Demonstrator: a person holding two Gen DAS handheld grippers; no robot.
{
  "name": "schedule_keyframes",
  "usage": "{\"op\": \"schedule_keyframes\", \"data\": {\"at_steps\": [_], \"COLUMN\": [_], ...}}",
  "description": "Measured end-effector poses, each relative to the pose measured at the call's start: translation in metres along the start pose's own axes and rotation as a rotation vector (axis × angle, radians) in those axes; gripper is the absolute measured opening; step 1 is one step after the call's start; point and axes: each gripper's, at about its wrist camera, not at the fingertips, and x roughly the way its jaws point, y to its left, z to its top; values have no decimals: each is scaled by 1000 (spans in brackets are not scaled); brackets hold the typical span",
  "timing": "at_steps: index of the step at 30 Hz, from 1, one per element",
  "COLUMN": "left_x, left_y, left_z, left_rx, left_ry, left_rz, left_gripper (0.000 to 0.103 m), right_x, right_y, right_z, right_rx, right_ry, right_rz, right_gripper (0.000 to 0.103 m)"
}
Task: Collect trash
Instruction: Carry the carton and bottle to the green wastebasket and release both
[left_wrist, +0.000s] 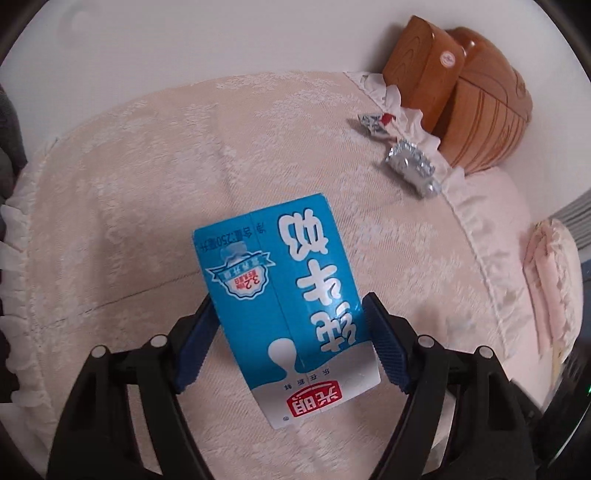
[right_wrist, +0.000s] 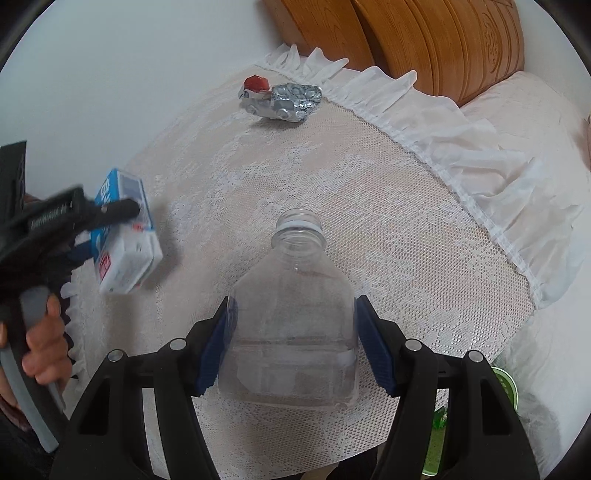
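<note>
I get soft, even daylight in both views, with faint shadows. Fisheye bending curves the edges into dark corners. The milk carton (right_wrist: 125, 236) blurs in my right view; the foil wrapper (left_wrist: 412, 166) glints slightly.

left gripper (left_wrist: 288, 325) clamped on a carton, right gripper (right_wrist: 291, 339) clamped on a bottle

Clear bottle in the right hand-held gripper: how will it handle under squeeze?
The clear plastic bottle looks empty and uncapped, so probably very light. Its thin walls will likely buckle if the right hand-held gripper clamps harder. The smooth sides between the blue pads may slip, so a moderate grip seems safest.
</note>
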Motion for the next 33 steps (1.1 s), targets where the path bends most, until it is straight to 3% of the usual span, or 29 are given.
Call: {"op": "schedule_keyframes", "data": {"at_steps": [7,13,17,22,25,33], "left_x": [-1,9,11,15,17,-7], "left_y": [15,19,16,13,11,-27], "left_z": [-61,-78,-77,-76,-75,-84], "left_rx": [40,31,41,50,50,176], "left_ry": [62,95,97,93,99,66], "left_rz": [-11,-24,-23,-14,-8,-36], "left_gripper": [74,74,74,74,72,72], "right_x": [7,9,13,20,22,-13], "right_y": [10,14,19,25,27,17], "right_z": [-7,-10,-11,-14,-14,-23], "right_rx": [-52,-68,-84,-120,-146,-148], "right_ry": [37,45,56,52,57,2], "right_rz": [-8,-21,-54,-91,-135,-119], "right_gripper": [66,67,90,90,63,63]}}
